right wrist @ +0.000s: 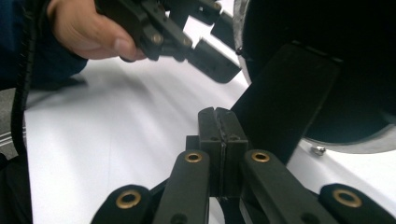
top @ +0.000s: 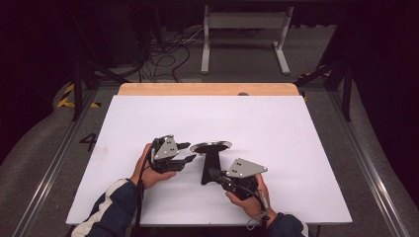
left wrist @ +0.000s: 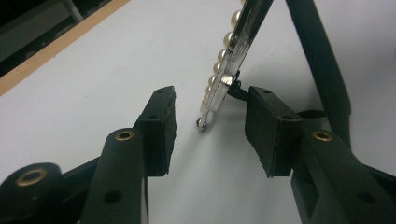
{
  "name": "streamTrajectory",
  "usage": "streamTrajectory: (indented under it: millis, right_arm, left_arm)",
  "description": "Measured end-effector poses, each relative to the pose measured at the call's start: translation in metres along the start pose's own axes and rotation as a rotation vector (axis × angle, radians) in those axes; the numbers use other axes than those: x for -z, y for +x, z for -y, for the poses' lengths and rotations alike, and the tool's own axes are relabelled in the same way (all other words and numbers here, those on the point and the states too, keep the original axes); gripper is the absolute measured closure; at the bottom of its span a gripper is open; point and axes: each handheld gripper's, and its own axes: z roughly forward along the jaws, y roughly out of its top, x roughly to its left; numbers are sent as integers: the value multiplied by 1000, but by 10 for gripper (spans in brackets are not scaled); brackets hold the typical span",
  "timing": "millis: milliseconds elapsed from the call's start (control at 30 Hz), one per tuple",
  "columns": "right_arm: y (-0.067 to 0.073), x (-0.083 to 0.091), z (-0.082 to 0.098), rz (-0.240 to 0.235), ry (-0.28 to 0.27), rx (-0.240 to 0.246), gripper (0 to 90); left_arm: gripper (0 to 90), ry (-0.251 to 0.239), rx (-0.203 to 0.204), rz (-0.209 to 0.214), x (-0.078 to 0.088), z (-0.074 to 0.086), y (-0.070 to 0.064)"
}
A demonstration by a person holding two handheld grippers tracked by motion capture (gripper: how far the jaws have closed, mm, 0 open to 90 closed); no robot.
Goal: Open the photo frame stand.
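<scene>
From the high view, a round pearl-edged frame [top: 211, 146], probably a small vanity mirror, stood on its black stand [top: 207, 169] near the middle of the white table [top: 286, 128]. The left gripper [top: 187, 152] had its jaws spread at the frame's left rim. The right gripper [top: 213, 173] pointed in at the foot of the stand. With so thin a prop under a tilted disc, any sideways nudge from either side looked likely to tip it over.

In the left gripper view, the left gripper [left wrist: 210, 126] was wide open, one jaw on each side of the frame's silver edge [left wrist: 233, 51] and touching neither face. The pearls [left wrist: 223, 53] ran along the far face. Closing there would have pinched a thin, slick rim. I judged it could twist or slip out, or a pad could scuff the beading.

In the right gripper view, the right gripper [right wrist: 222, 126] had its jaws pressed together with nothing visible between them. The stand's strut [right wrist: 285, 98] rose just beside and behind them, under the frame's dark back [right wrist: 327, 46]. Whether the tips touched the strut could not be told. Being shut, that gripper steadied nothing by grip. A push forward could have folded or kicked the strut, dropping the frame onto the table.
</scene>
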Motion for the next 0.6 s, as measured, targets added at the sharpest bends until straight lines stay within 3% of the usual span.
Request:
streamTrajectory:
  millis: [300,467,600]
  right_arm:
    - [15,-27,1,2,41,10,900]
    - [25,-42,1,44,65,46,900]
    - [28,-52,3,66,87,63,900]
  left_arm:
    - [599,-3,3,22,-11,-3,0]
    - [629,15,6,42,-24,-2,-1]
    - [637,26,5,34,-28,-1,-1]
